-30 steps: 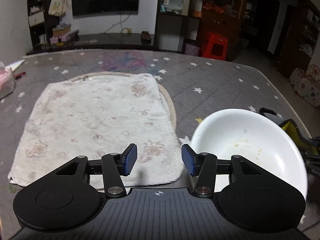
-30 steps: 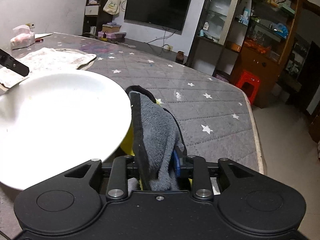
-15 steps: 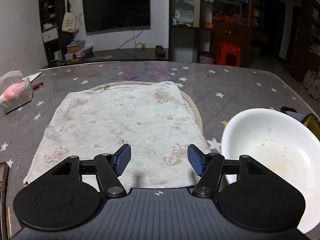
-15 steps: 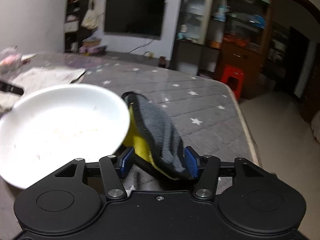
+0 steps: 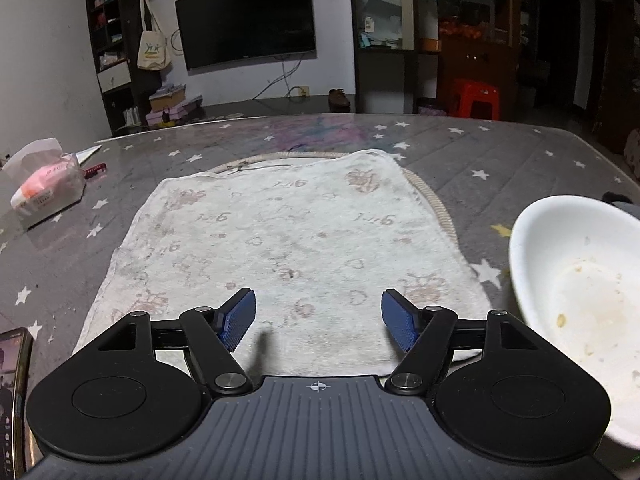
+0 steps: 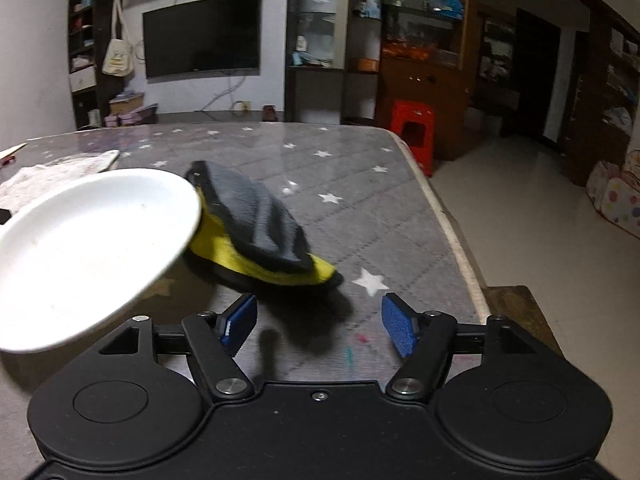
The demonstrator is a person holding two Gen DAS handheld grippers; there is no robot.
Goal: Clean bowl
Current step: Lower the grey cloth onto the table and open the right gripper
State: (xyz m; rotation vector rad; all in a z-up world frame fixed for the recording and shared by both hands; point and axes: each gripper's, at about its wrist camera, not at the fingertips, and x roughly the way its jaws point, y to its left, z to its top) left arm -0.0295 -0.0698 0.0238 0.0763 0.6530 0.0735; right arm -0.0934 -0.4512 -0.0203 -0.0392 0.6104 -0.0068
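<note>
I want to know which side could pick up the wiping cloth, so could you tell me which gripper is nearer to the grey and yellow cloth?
Right. The right gripper, jaws opening and empty, sits just short of the cloth. The left gripper hovers over the white towel, beyond the bowl.

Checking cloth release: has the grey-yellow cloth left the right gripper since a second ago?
Yes. The cloth now lies on the table beside the bowl, ahead of the opening right gripper.

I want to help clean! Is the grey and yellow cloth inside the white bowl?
No, the grey and yellow cloth lies on the starry grey table cover, beside the white bowl.
</note>
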